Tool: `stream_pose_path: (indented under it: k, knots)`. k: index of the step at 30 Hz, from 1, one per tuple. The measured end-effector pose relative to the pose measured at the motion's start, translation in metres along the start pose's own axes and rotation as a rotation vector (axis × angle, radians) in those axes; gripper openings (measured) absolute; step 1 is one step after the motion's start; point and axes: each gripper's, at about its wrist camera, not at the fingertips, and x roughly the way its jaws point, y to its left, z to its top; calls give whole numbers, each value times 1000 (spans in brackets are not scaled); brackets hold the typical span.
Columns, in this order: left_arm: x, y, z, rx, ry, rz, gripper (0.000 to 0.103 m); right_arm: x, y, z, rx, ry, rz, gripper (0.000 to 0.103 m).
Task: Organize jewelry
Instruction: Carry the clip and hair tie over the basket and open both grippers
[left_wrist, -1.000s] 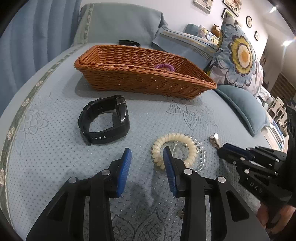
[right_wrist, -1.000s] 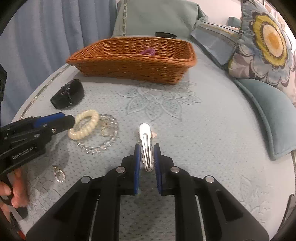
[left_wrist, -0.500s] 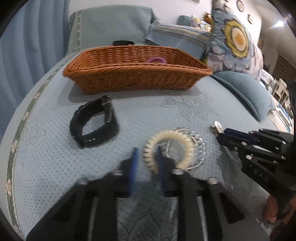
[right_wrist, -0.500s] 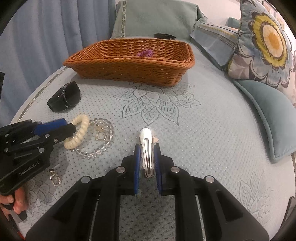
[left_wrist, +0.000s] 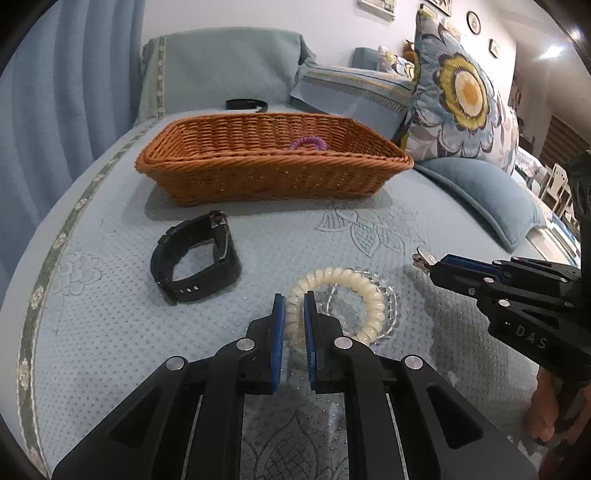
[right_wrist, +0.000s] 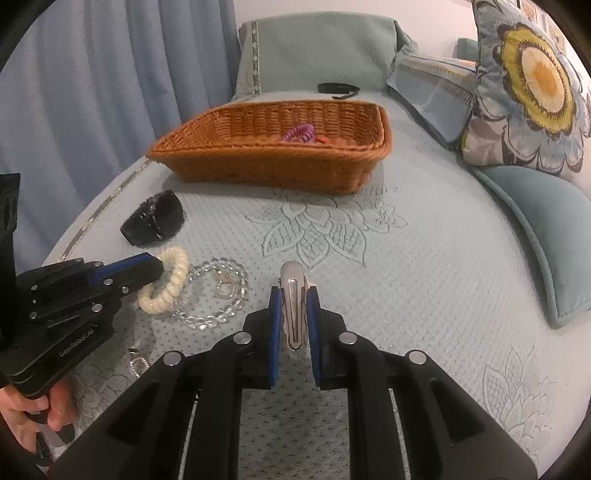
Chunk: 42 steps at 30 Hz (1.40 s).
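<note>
My left hand-held gripper (left_wrist: 294, 308) has just closed on the cream coil hair tie (left_wrist: 334, 291) lying on the bed (left_wrist: 110, 314). My right hand-held gripper (right_wrist: 294, 299) pinches a silver hair clip (right_wrist: 292, 295).

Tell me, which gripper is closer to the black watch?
Left. The left gripper, shut on the cream coil band, sits just beside the watch. The right gripper, holding the silver clip, is farther off, past the bead bracelet.

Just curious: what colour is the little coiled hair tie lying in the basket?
Purple; the coiled hair tie in the wicker basket shows best from the right wrist view.
</note>
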Motion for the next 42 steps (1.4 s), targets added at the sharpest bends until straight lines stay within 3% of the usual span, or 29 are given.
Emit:
stream_pose_path:
  k: [9,15,19,24,32,42]
  knots:
    - [-18,6,6,-42,-71,-29,8,-13,-3,3,16,-55,28,11]
    - [-38,9,17,-72,-136,-49,8,-36,-5,13,24,-161,46,11]
    - [-46,15,32,-82,-163,-47,8,-44,-6,34,19,-226,41,11]
    - [-47,27,70,-85,-203,-36,8,-35,-10,69,20,-244,37,11]
    - [-4,50,143,-81,-201,12,8,23,-8,146,4,-177,73,12]
    - [76,70,171,-91,-73,53,8,114,-5,185,24,1,69,12]
